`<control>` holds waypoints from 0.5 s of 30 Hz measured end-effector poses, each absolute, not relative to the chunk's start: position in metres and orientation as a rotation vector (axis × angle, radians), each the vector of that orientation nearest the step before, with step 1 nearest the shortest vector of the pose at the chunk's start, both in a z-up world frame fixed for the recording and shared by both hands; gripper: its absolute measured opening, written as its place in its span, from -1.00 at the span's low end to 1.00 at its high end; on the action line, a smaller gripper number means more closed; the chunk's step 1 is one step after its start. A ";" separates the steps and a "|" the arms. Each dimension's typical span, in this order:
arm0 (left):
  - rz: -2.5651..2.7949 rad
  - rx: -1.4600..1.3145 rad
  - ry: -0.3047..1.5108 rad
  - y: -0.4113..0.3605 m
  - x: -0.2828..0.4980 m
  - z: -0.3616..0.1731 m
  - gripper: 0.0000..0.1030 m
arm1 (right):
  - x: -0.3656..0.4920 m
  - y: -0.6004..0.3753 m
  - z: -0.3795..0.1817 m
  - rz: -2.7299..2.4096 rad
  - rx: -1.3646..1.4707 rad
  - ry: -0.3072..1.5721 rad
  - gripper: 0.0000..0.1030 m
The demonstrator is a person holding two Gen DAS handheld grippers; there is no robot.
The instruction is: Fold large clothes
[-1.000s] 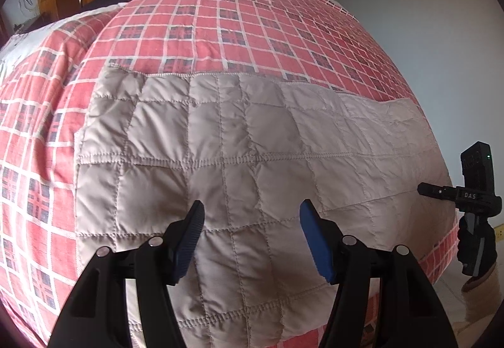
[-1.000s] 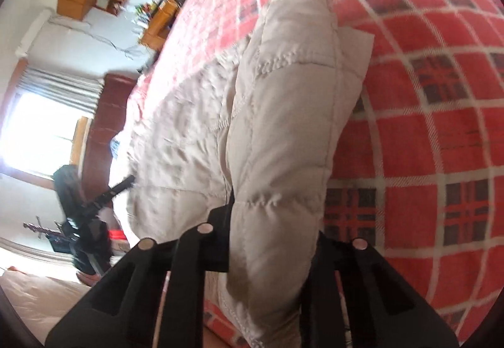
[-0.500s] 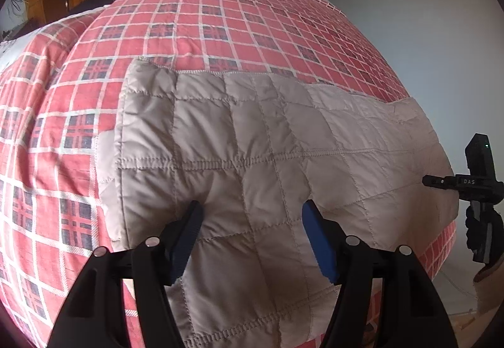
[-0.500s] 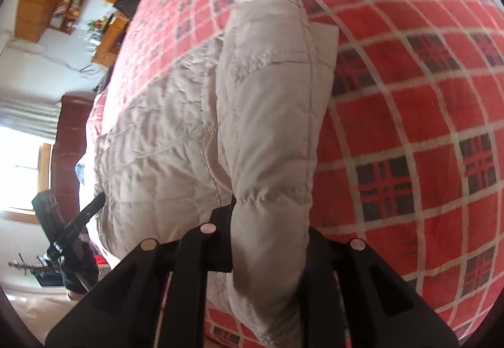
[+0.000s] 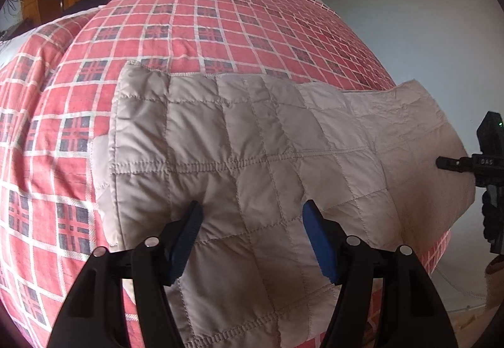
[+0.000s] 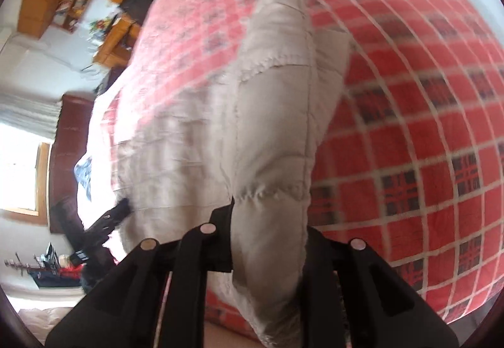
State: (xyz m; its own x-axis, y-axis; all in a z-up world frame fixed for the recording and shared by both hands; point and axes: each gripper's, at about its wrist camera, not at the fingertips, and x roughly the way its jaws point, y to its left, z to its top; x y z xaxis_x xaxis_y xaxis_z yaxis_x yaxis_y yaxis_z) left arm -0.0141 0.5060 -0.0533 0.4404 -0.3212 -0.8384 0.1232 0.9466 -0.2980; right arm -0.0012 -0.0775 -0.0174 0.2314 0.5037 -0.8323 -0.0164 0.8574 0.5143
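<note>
Your left gripper (image 5: pixel 252 236) is spread wide above the quilted beige garment (image 5: pixel 252 140), which lies on the checked bedspread (image 5: pixel 220 17) ahead of it. Your right gripper (image 6: pixel 267 240) pinches the garment's raised edge; if the thick padding slips out, the fold may collapse.

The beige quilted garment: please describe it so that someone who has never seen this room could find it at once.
Look at the bed covered with a red checked bedspread; the beige quilted garment lies across its near end. The right gripper pinches one edge of it, while the left gripper is open above it. Its plain pale colour and stitched squares set it apart from the red cover.
</note>
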 end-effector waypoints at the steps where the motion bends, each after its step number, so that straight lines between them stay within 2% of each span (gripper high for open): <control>1: -0.281 -0.205 1.081 0.506 -0.014 -0.053 0.30 | -0.002 -0.064 -0.006 0.396 0.422 1.294 -0.74; 8: -0.298 -0.214 1.076 0.508 -0.017 -0.051 0.30 | -0.006 0.013 0.025 0.507 0.265 1.320 -0.72; 15: -0.307 -0.236 1.070 0.516 -0.018 -0.047 0.30 | 0.002 0.073 0.012 0.558 0.143 1.368 -0.70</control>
State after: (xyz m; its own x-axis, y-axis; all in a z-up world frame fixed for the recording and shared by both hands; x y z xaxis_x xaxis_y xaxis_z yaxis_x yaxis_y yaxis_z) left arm -0.0177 0.5163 -0.0475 0.4444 -0.3583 -0.8210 0.1316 0.9327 -0.3358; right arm 0.0016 0.0729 0.0115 0.0945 0.4555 -0.8852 -0.2936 0.8624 0.4125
